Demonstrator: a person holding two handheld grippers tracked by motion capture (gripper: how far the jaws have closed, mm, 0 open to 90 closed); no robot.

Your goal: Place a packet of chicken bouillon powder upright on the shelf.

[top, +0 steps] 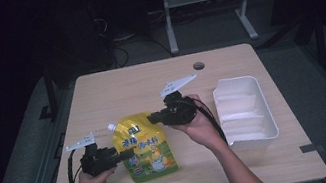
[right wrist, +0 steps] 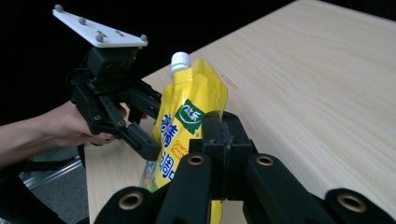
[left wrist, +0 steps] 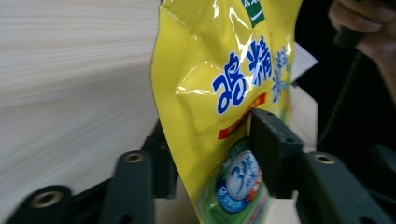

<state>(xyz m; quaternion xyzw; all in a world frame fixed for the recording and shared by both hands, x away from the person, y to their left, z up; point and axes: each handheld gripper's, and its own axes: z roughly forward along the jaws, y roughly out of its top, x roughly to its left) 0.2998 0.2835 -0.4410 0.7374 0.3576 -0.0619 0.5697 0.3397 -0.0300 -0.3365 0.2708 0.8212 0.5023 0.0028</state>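
Both tongs grip the yellow pouch point(top: 142, 146) over the table point(top: 125, 88): left tongs point(top: 114, 157) clamp its side, right tongs point(top: 151, 119) its top edge.

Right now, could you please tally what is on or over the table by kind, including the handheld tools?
Yellow spouted pouch: 1
White plastic tray: 1
Handheld claw tools: 2, the left claw and the right claw, both closed on the pouch
Total: 4
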